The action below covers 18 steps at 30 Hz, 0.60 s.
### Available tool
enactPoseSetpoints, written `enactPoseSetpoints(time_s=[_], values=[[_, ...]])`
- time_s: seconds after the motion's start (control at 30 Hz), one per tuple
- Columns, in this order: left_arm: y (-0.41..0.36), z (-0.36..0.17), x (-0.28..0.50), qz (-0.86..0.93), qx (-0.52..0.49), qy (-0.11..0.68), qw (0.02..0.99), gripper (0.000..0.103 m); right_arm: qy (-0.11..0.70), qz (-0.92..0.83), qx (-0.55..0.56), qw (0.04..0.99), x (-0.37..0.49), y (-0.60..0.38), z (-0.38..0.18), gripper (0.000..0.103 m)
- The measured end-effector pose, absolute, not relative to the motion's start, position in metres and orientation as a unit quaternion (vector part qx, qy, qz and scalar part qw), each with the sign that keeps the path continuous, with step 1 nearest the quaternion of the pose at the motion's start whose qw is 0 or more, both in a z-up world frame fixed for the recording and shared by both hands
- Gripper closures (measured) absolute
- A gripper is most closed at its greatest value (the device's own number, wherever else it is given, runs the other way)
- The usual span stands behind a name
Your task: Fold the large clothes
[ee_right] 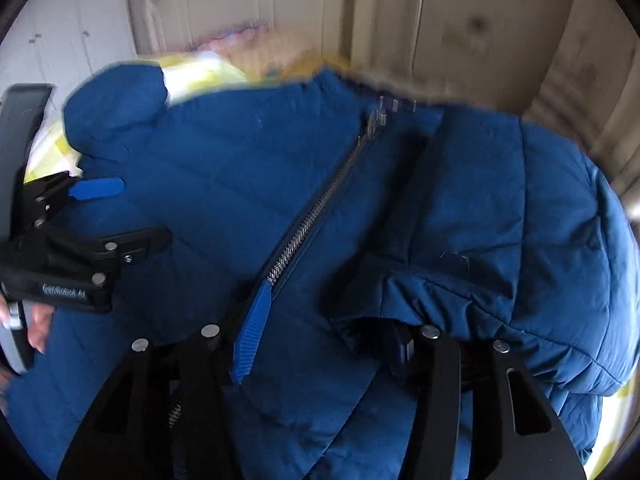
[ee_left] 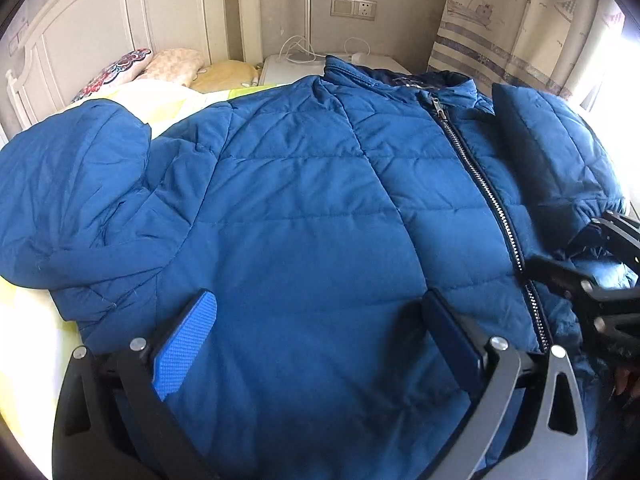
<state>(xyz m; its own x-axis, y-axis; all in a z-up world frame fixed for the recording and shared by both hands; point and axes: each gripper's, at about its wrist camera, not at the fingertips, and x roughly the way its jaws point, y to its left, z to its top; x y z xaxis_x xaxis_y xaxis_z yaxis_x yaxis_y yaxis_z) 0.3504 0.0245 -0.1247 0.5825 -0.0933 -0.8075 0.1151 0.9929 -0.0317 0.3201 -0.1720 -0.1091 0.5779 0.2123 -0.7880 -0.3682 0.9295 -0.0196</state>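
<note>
A: Jaws on the left gripper [ee_left: 320,344] stand wide apart over the jacket's [ee_left: 304,208] lower front, nothing between them.

B: Right gripper [ee_right: 324,344]?

A: Jaws apart too; the far finger is tucked under a sleeve [ee_right: 500,216] folded across the zipper [ee_right: 316,216] side.

B: Jacket's position?

A: Front up, zipped, spread on the bed [ee_left: 24,336]; other sleeve [ee_left: 76,184] lies out sideways.

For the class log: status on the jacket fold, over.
Left gripper open, over jacket front. Right gripper open, folded sleeve at one finger. Zipper closed. Nothing in the way.
</note>
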Motion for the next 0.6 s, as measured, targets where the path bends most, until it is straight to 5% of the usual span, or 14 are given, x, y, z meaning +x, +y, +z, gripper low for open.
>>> enactPoseSetpoints(time_s=[0.07,0.13,0.33,0.5,0.6], values=[[0.025,-0.125,0.351,-0.059,0.013,0.453,0.889,0.002,0.439,0.174,-0.053,0.88,0.308,-0.187,-0.096,0.018],[0.025,-0.125,0.351,-0.059,0.012,0.453,0.89,0.002,0.421,0.189,-0.028,0.887,0.282,-0.195,-0.076,0.017],[0.022,-0.126,0.351,-0.054,0.023,0.455,0.889,0.002,0.335,0.102,0.213,0.912,0.253,-0.328,-0.05,0.017],[0.022,-0.126,0.351,-0.052,0.025,0.455,0.889,0.002,0.367,0.044,0.354,0.859,0.293,-0.401,-0.084,0.018],[0.022,-0.126,0.351,-0.052,0.024,0.455,0.889,0.002,0.367,0.059,0.342,0.863,0.308,-0.392,-0.079,0.035]])
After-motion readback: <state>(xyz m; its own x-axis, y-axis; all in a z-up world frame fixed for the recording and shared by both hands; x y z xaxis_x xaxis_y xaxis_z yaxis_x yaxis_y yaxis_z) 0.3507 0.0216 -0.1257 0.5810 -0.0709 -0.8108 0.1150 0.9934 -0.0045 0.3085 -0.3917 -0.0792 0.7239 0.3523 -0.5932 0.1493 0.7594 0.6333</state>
